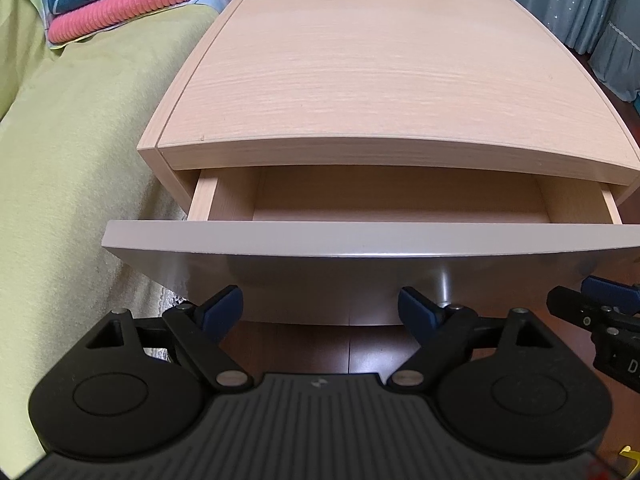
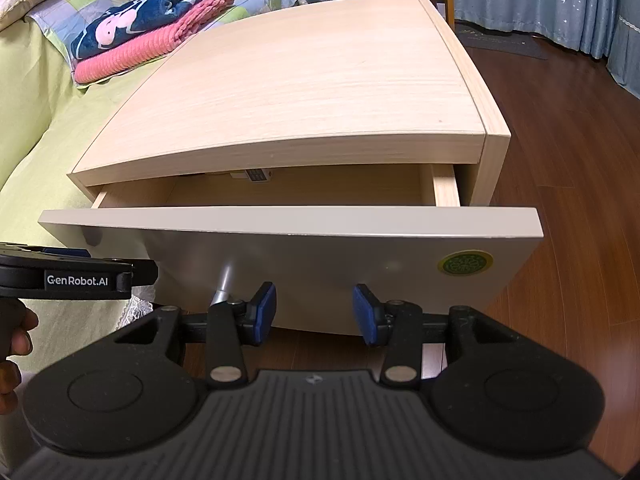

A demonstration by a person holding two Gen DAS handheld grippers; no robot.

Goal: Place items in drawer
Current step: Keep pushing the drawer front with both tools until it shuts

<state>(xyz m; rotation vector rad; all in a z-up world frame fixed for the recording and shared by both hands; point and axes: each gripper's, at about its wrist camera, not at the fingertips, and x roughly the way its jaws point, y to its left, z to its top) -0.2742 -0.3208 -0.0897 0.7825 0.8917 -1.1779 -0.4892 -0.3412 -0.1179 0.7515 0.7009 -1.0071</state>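
Landmark: the drawer [image 1: 380, 196] of the pale wood nightstand [image 1: 372, 68] is pulled partly out; every place below is told from it.
Drawer front: your view meets its grey front panel [image 2: 304, 264] face on, with a round green sticker [image 2: 464, 263] near the panel's lower right corner.
Drawer inside: from the left wrist view you see only bare wooden floor and walls; from the right wrist view a small white box [image 2: 256, 175] with dark print lies at the back, half hidden under the nightstand top.
Left tool [image 1: 320, 312]: you hold it low in front of the drawer front, just short of the panel, its blue pads [image 1: 224, 312] spread wide apart and nothing between them. It is released.
Right tool [image 2: 314, 312]: you hold it before the same panel, toward the drawer's right half, pads [image 2: 266, 310] apart with a clear gap and nothing held. It too is released.
Tools to each other: the right tool shows at the right edge of the left wrist view, the left at the left edge of the right wrist view; they sit side by side, apart.
Your hand [image 2: 14, 344]: fingers wrap the left tool's grip, left of the drawer.
Handle: a silver bar [image 2: 224, 284] on the panel stands just beyond the right tool's left pad.
Left of the drawer: a bed with a green cover [image 1: 68, 160] and folded blankets [image 2: 148, 28] behind.
Right of the drawer: dark wood floor [image 2: 568, 128].
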